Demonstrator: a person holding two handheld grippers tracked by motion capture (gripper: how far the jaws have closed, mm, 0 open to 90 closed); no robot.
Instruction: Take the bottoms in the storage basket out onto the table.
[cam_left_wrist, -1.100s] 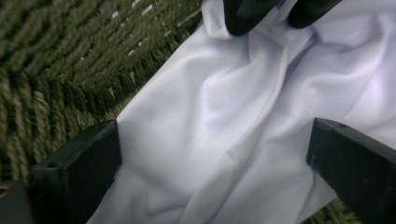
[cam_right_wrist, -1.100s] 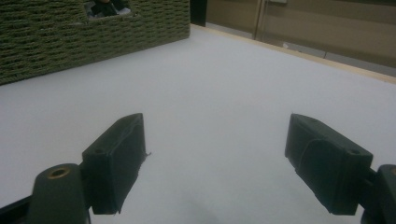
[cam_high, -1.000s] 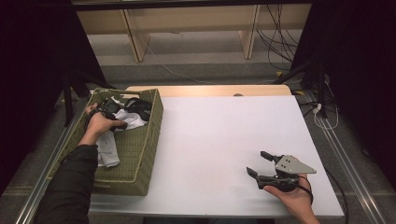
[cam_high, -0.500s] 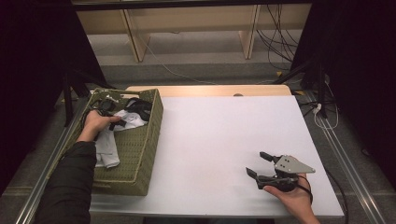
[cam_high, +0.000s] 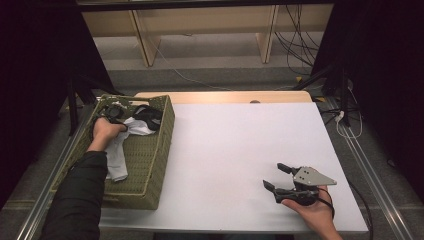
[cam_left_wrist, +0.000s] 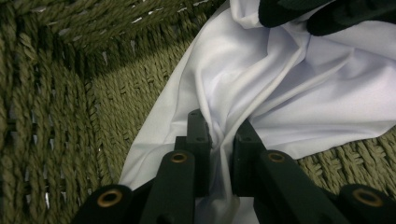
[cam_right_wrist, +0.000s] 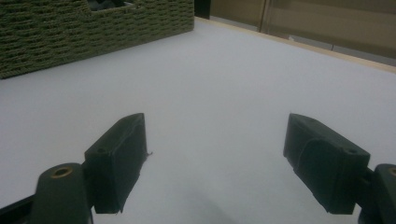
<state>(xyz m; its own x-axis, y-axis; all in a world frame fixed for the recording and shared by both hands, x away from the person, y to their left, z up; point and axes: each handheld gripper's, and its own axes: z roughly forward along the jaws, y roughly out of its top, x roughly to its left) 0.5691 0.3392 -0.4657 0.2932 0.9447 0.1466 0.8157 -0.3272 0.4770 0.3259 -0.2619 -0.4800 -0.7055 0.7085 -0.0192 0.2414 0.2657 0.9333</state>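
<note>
White bench (cam_high: 225, 150) carries a woven basket (cam_high: 160, 150) at its left edge. Left tongs (cam_left_wrist: 219, 140), whose jaws have just been closing, pinch the white cloth (cam_left_wrist: 289, 93); lift straight up, shedding the dark garment (cam_left_wrist: 327, 14). Right tongs (cam_right_wrist: 215, 163) rest spread.

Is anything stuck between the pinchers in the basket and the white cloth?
No. The left gripper has just closed its jaws, and a fold of the white cloth is pinched straight between them, inside the woven basket. A black cloth lies farther along the white cloth.

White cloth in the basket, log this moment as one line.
left gripper: jaws just closed, pinching white cloth | place: woven basket | right gripper: open, empty, over table
</note>
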